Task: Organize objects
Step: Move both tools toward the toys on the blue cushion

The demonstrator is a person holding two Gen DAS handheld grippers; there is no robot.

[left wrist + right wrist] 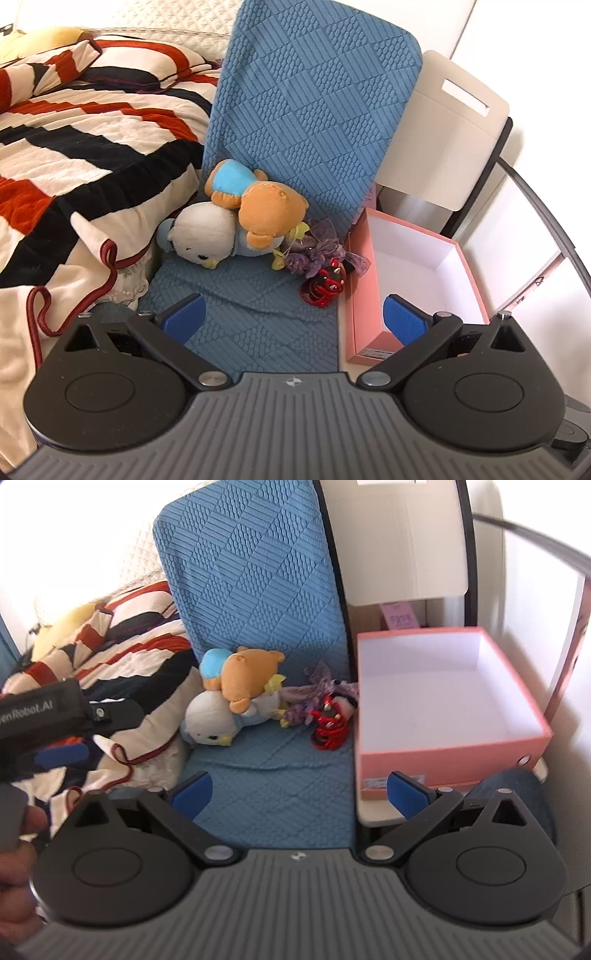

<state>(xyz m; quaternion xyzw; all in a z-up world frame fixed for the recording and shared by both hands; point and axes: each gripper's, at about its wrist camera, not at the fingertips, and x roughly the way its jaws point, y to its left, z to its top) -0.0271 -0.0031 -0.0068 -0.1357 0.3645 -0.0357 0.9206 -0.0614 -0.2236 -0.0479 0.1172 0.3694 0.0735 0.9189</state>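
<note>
An orange bear plush (258,210) (251,679) in a light blue top lies on a white-and-blue bird plush (203,234) (218,720), on a blue textured seat cover (258,314) (273,786). Beside them lie a purple fabric bundle (321,247) (317,690) and a small red toy (327,284) (330,727). An empty pink box (417,273) (443,698) stands right of the seat. My left gripper (293,319) is open, short of the toys. My right gripper (299,794) is open too, nothing between its fingers. The left gripper's body (55,716) shows at that view's left edge.
A red, black and cream striped blanket (74,147) (122,638) covers the bed on the left. The blue cover runs up the chair back (314,92) (251,572). A white board (447,133) (399,542) leans behind the box. A hand (14,867) shows at lower left.
</note>
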